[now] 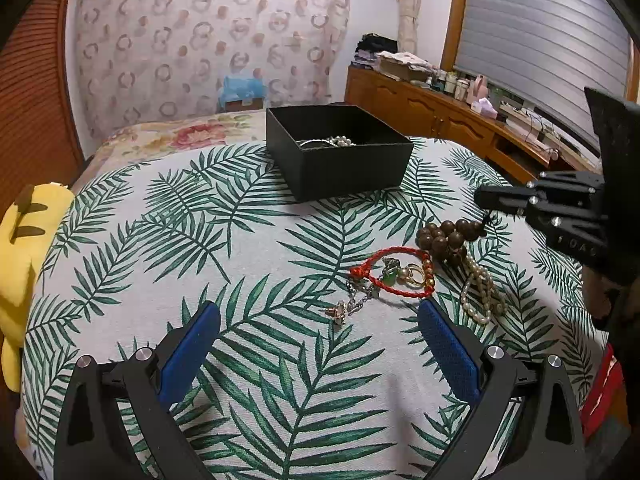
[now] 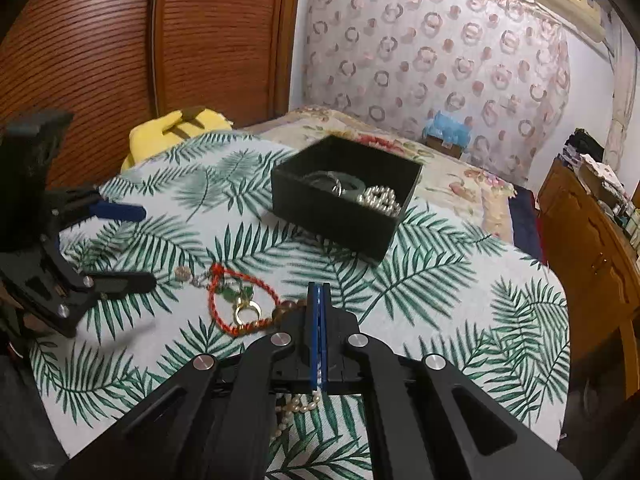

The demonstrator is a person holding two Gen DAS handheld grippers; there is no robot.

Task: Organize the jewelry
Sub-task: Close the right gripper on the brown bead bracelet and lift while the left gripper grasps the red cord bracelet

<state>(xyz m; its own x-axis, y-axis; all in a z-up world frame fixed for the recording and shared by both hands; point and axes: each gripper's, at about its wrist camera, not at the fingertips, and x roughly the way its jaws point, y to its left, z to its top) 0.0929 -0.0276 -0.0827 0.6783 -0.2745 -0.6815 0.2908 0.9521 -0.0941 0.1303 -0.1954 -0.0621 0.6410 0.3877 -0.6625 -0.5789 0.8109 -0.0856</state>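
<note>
On the leaf-print cloth (image 1: pixel 248 248) lies a small heap of jewelry. It holds a red cord bracelet (image 1: pixel 394 250) (image 2: pixel 218 312), gold rings (image 1: pixel 416 276) (image 2: pixel 246 314), a silver chain (image 1: pixel 352 304) and a pearl strand (image 1: pixel 480 292) (image 2: pixel 298 404). My right gripper (image 1: pixel 480 196) (image 2: pixel 319 286) is shut, and it seems to pinch the dark cord of the brown bead bracelet (image 1: pixel 440 236) (image 2: pixel 288 308). My left gripper (image 1: pixel 319 306) (image 2: pixel 146 247) hovers open just before the heap, with nothing between its blue pads (image 1: pixel 192 352). Farther back, the open black box (image 1: pixel 340 172) (image 2: pixel 328 216) holds a bangle and pale beads.
A yellow plush toy (image 1: pixel 20 240) (image 2: pixel 176 128) sits at the cloth's left edge. A wooden cabinet (image 1: pixel 420 108) (image 2: pixel 592 240) with clutter on top runs along the right. Behind the box is a floral bedspread (image 1: pixel 180 136), and beyond it a patterned curtain.
</note>
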